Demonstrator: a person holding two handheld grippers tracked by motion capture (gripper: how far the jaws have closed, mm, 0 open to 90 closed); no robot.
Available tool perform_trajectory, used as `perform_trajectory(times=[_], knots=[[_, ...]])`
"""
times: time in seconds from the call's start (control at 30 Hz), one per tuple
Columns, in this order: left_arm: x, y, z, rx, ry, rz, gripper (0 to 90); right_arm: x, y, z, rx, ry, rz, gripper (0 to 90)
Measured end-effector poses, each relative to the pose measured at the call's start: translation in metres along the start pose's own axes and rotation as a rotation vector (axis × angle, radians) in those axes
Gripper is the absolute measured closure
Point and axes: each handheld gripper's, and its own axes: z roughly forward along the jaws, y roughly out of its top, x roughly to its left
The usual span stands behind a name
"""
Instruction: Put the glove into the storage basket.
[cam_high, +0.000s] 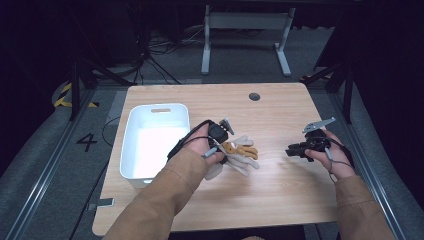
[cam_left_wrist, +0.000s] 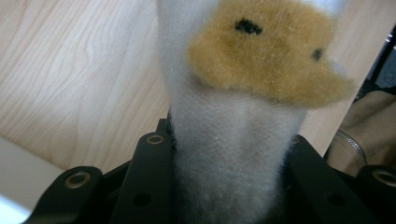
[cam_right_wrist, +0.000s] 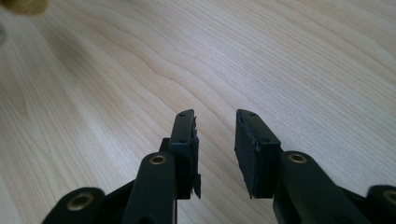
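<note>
A plush toy (cam_high: 241, 151) with a white body and an orange-brown face (cam_left_wrist: 266, 56) hangs just above the wooden table (cam_high: 280, 195), left of centre. My left gripper (cam_high: 226, 150) is shut on its white body, and in the left gripper view the black jaws press into the fur from both sides (cam_left_wrist: 231, 158). My right gripper (cam_high: 292, 150) hovers low over the table's right part, pointing left toward the toy. Its jaws stand apart with nothing between them (cam_right_wrist: 215, 126); bare wood lies beneath.
A white rectangular bin (cam_high: 131, 150) stands at the table's left, close beside my left forearm. A small dark round grommet (cam_high: 254, 96) sits near the far edge. A grey metal table frame (cam_high: 245, 35) stands on the floor beyond.
</note>
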Motion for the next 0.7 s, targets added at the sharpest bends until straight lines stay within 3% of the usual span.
perform_trajectory(times=[0.33, 0.5, 0.7], knots=[[0.014, 0.015, -0.015, 0.007, 0.010, -0.104, 70.8, -0.003, 0.001, 0.004, 0.023, 0.022, 0.001, 69.1], [0.018, 0.020, -0.021, 0.014, 0.008, -0.129, 70.8, -0.004, 0.002, 0.011, 0.053, 0.011, -0.007, 68.4], [0.023, 0.030, -0.033, 0.042, 0.053, -0.173, 70.8, -0.005, 0.003, 0.018, 0.113, -0.006, -0.022, 70.9]])
